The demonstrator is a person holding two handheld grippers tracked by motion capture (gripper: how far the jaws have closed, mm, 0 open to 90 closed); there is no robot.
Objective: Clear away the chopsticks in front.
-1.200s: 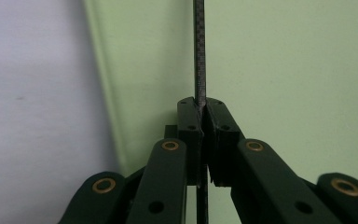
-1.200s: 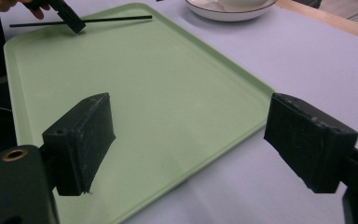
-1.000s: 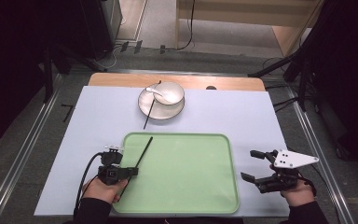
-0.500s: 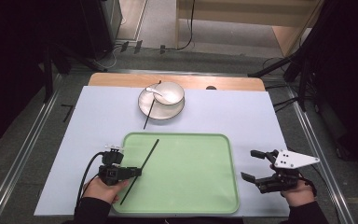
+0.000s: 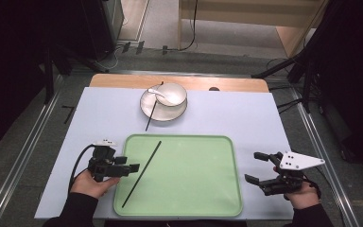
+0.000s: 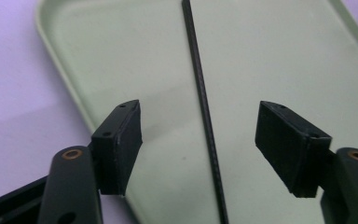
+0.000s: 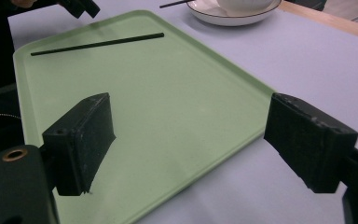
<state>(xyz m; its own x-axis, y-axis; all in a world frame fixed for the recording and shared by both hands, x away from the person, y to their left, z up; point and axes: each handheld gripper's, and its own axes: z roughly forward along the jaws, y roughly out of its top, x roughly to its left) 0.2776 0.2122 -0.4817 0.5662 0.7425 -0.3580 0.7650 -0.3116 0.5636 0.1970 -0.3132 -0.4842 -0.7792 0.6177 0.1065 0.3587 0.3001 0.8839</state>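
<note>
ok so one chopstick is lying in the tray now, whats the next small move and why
Probably back the left gripper off the green tray and head for the second chopstick leaning on the plate under the bowl. Its jaws stand open and the first chopstick lies flat in the tray, so nothing is held.

The green tray (image 7: 177, 116) looks like smooth, satin plastic; the black chopstick (image 6: 204, 102) on it is matt. The white bowl (image 5: 171, 93) is glossy, the pale counter (image 5: 246, 118) smooth and matt.
</note>
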